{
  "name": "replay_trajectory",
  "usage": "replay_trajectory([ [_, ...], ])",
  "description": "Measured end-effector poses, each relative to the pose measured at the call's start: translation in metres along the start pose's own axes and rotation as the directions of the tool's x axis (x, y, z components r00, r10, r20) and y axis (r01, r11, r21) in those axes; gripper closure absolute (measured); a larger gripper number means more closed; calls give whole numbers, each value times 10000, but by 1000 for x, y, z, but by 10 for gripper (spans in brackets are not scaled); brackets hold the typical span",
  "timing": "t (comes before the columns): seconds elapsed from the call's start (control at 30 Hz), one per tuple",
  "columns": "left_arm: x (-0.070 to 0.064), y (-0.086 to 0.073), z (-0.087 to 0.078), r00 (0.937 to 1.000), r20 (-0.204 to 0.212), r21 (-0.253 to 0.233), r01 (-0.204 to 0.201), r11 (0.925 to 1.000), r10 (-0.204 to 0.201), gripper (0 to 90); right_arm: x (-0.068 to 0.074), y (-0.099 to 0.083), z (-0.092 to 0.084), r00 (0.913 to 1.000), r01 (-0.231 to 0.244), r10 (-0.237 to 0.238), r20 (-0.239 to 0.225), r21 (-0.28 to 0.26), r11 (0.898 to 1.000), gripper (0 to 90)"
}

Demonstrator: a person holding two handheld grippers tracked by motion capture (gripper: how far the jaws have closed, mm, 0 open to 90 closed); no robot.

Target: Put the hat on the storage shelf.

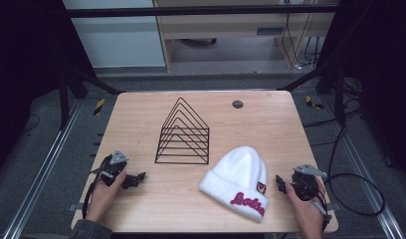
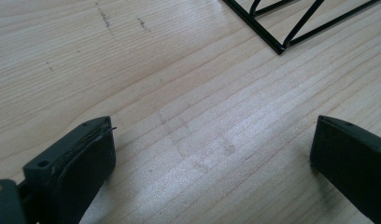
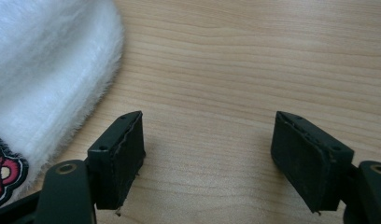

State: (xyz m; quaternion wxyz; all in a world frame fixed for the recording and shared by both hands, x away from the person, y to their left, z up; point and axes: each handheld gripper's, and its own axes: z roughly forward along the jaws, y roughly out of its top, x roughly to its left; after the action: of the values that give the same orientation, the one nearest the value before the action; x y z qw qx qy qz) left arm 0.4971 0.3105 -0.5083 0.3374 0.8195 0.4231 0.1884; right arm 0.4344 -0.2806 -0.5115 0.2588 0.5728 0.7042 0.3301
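Wood-grain tabletop is smooth, so the fluffy white knit beanie, lying just left of the released right gripper, could be pushed rather than pinched. Thin black wire rack, ahead and to the right of the released left gripper, could be snagged.

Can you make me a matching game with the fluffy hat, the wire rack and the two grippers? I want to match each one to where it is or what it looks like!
Things:
1. white beanie
2. black wire rack
3. left gripper
4. right gripper

Descriptions:
A. open, just right of the hat
B. stands at the middle of the table
C. open, over bare wood at the table's left
D. fluffy, with pink lettering on its cuff

Pairs: 1-D, 2-B, 3-C, 4-A
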Motion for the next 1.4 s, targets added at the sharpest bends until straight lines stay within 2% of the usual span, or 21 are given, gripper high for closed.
replay_trajectory([
  [0.17, 0, 0, 0, 10000, -1, -3, 5, 10000, -5, 0, 1, 0, 0, 9999, 107, -107, 41, -7, 9999, 264],
  [0.3, 0, 0, 0, 10000, -8, 21, 0, 10000, 0, 0, 1, 4, -4, 9996, 223, -219, -167, 232, 9995, 228],
  [0.33, 0, 0, 0, 10000, -7, 18, 4, 10000, -4, 0, 2, 10, -7, 9989, 206, -196, -415, 244, 9995, 221],
  [0.43, 0, 0, 0, 10000, -4, 20, -19, 10000, 19, 0, 3, 19, -8, 9975, 433, -409, -574, 413, 9982, 199],
  [0.47, 0, 0, 0, 10000, -5, 18, -8, 10000, 8, 0, 4, 30, -9, 9958, 695, -664, -634, 489, 9964, 245],
  [0.53, 0, 0, 0, 10000, -7, 18, -10, 10000, 10, 0, 6, 37, -9, 9947, 760, -726, -731, 456, 9961, 250],
  [0.57, 0, 0, 0, 10000, -7, 19, -8, 10000, 8, 0, 10, 51, -7, 9913, 1020, -966, -892, 576, 9931, 298],
  [0.67, 0, 0, 0, 10000, -7, 19, -8, 10000, 8, 0, 20, 73, -2, 9784, 1789, -1686, -1196, 818, 9805, 367],
  [0.7, 0, 0, 0, 10000, -4, 17, -3, 10000, 3, 0, 20, 73, -2, 9784, 1789, -1686, -1196, 818, 9805, 367],
  [0.77, 0, 0, 0, 10000, -6, 18, -6, 10000, 6, 0, 29, 87, 2, 9702, 2085, -1942, -1451, 907, 9738, 392],
  [0.8, 0, 0, 0, 10000, -5, 15, -5, 10000, 5, 0, 37, 99, 8, 9630, 2271, -2074, -1721, 1042, 9683, 371],
  [0.83, 0, 0, 0, 10000, -6, 19, -8, 10000, 8, 0, 41, 104, 12, 9605, 2361, -2145, -1774, 1114, 9653, 344],
  [0.87, 0, 0, 0, 10000, -6, 19, -8, 10000, 8, 0, 41, 104, 12, 9605, 2361, -2145, -1774, 1114, 9653, 344],
  [0.9, 0, 0, 0, 10000, -7, 17, -9, 10000, 9, 0, 48, 112, 21, 9567, 2445, -2145, -1967, 1436, 9590, 307],
  [1.0, 0, 0, 0, 10000, -3, 19, -7, 10000, 7, 0, 52, 118, 31, 9526, 2577, -2217, -2082, 1652, 9520, 265],
  [1.03, 0, 0, 0, 10000, -4, 18, -7, 10000, 7, 0, 53, 120, 36, 9528, 2459, -2042, -2245, 1768, 9530, 266],
  [1.07, 0, 0, 0, 10000, 3, 26, -21, 10000, 21, 0, 55, 124, 46, 9506, 2440, -1956, -2411, 1904, 9509, 300],
  [1.1, 0, 0, 0, 10000, 3, 26, -21, 10000, 21, 0, 55, 124, 46, 9506, 2440, -1956, -2411, 1904, 9509, 300],
  [1.17, 0, 0, 0, 10000, -5, 20, -13, 10000, 13, 0, 58, 125, 60, 9506, 2454, -1880, -2471, 2269, 9425, 378],
  [1.33, 0, 0, 0, 10000, -4, 19, -6, 10000, 6, 0, 59, 125, 70, 9506, 2463, -1822, -2512, 2537, 9354, 473],
  [1.4, 0, 0, 0, 10000, -6, 19, -10, 10000, 10, 0, 59, 123, 75, 9508, 2452, -1746, -2558, 2774, 9289, 493],
])
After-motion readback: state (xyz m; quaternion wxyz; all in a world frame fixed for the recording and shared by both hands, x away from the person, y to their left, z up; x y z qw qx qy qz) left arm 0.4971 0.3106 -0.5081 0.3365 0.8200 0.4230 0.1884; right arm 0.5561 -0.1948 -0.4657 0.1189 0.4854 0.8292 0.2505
